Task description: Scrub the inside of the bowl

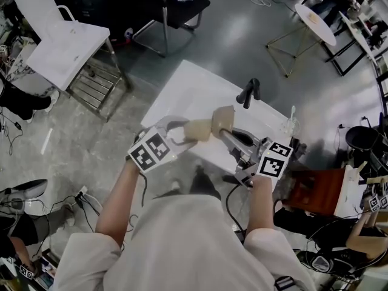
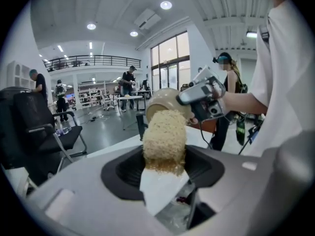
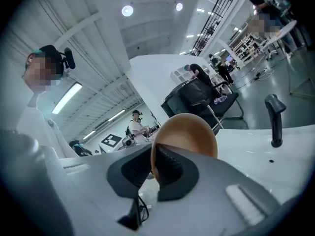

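Here, one bowl (image 1: 223,120), one sponge (image 1: 197,130).

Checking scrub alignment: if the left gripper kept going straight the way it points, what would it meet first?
The bowl, pinched at its rim by the right gripper. The scrub sponge in the left gripper leads, and sits directly before it; the head view suggests contact, but depth is unclear.

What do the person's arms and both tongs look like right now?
The left tongs and right tongs: pale grey shells, black textured pads, each carrying a white cube with black square markers. A black cable hangs under the right. Short white sleeves.
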A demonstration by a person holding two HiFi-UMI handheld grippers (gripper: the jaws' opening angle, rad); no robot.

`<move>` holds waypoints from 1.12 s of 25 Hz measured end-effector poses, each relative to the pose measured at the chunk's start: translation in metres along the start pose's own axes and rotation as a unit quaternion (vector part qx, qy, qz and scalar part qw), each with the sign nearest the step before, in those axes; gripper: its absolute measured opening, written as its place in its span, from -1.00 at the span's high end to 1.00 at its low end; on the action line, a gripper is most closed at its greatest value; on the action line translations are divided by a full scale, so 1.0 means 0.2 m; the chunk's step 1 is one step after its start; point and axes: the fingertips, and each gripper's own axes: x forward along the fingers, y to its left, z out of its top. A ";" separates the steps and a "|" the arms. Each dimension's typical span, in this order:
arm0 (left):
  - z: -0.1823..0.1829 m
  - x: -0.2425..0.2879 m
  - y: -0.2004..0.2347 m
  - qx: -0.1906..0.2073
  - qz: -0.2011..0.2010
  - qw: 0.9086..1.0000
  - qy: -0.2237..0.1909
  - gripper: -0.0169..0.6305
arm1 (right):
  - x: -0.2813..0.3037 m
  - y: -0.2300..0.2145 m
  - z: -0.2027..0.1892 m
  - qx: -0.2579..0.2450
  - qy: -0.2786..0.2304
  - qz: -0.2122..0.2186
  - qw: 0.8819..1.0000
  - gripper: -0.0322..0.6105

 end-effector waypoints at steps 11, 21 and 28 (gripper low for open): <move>0.15 -0.19 0.18 -0.072 0.125 0.982 -0.123 0.22 | 0.06 -0.05 0.05 -0.147 0.040 -0.181 0.971 0.86; 0.22 -0.42 0.36 -0.090 0.277 0.942 -0.165 0.22 | 0.01 -0.02 0.16 -0.268 0.042 -0.287 0.919 0.86; 0.33 -0.53 0.33 -0.031 0.322 0.929 -0.179 0.21 | -0.04 0.07 0.24 -0.324 0.007 -0.316 0.892 0.86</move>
